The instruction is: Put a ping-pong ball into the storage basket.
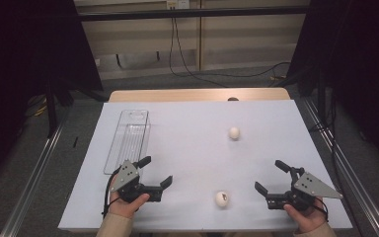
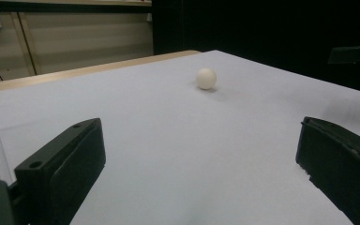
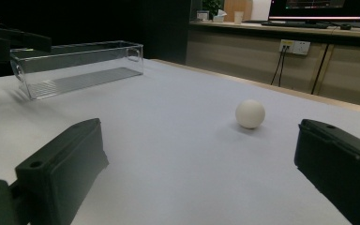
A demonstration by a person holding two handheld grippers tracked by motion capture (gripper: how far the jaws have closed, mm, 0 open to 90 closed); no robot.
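On white table, round near ball point(image 1: 222, 199), clear tray point(image 1: 127, 139) lengthwise front-to-back

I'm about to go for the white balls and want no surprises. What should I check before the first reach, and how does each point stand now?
1. Left gripper open: ok, jaws wide apart, nothing between.
2. Right gripper open: ok, nothing held.
3. Near ball free to grasp: ok, alone on the white table cover, between both grippers.
4. Far ball unobstructed: ok.
5. Clear plastic bin holds nothing: ok.
6. Balls at rest: cannot tell.
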